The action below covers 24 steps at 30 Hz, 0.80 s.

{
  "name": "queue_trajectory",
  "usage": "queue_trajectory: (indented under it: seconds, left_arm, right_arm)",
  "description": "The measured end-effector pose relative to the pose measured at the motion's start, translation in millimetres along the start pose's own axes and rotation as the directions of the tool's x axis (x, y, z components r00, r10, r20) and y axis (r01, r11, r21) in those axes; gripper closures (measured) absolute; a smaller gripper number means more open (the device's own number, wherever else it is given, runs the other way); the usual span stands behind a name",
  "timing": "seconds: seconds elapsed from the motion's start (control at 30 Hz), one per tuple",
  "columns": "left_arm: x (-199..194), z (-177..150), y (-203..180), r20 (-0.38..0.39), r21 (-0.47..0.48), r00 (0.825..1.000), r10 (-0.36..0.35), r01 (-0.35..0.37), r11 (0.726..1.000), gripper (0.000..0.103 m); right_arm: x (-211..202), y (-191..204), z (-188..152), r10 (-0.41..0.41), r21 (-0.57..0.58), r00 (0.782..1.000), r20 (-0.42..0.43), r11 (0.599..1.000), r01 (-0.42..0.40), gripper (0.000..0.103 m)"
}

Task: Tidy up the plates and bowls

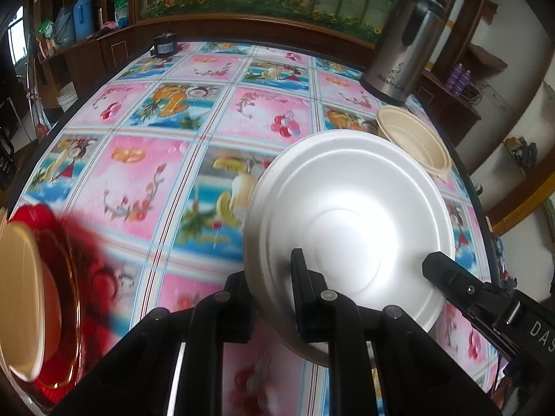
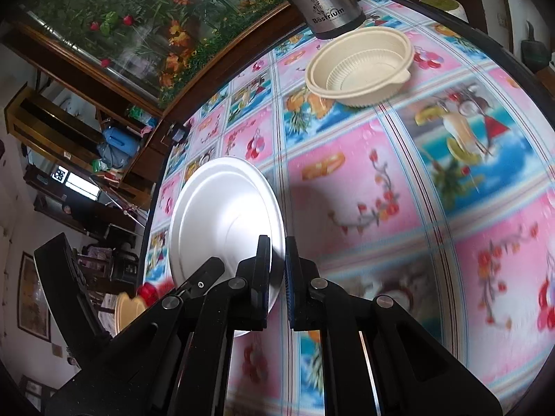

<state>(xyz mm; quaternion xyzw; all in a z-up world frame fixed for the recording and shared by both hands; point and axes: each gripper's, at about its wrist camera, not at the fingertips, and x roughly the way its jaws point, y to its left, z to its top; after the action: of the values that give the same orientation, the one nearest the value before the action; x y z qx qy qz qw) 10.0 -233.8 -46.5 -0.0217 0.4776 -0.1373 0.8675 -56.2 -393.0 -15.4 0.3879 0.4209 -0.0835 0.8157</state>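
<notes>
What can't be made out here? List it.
- Left wrist view: red plate and near bowl, blurred and cut by the left edge.
- Left wrist view: far bowl, near side hidden behind the white plate.
- Right wrist view: steel flask, top cut by the upper edge.
- Right wrist view: white plate's lower rim, behind the right gripper.

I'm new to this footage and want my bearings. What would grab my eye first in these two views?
The round white foam plate dominates, lifted at a tilt over the bright pink-and-blue fruit-patterned tablecloth, with both the left tool and the right tool clamped on its rim. Behind it a beige ribbed plastic bowl sits beside a tall steel thermos. At far left, a blurred red dish holds another beige bowl.
</notes>
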Motion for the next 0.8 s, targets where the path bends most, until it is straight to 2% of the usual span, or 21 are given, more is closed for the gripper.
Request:
queue_trajectory:
  seconds: [0.5,0.8]
  left_arm:
    - [-18,-38,5,-0.007,0.027,1.0,-0.024,0.024,0.999,0.086]
    - [-46,-41,35,0.037,-0.021,0.999,-0.026,0.026,0.999,0.086]
  right_arm:
    - [-20,-7,-40,0.0,0.004,1.0,-0.018,1.0,0.0,0.096]
    - [-24,29,-53,0.041,-0.06,0.999,-0.02,0.997,-0.042,0.096]
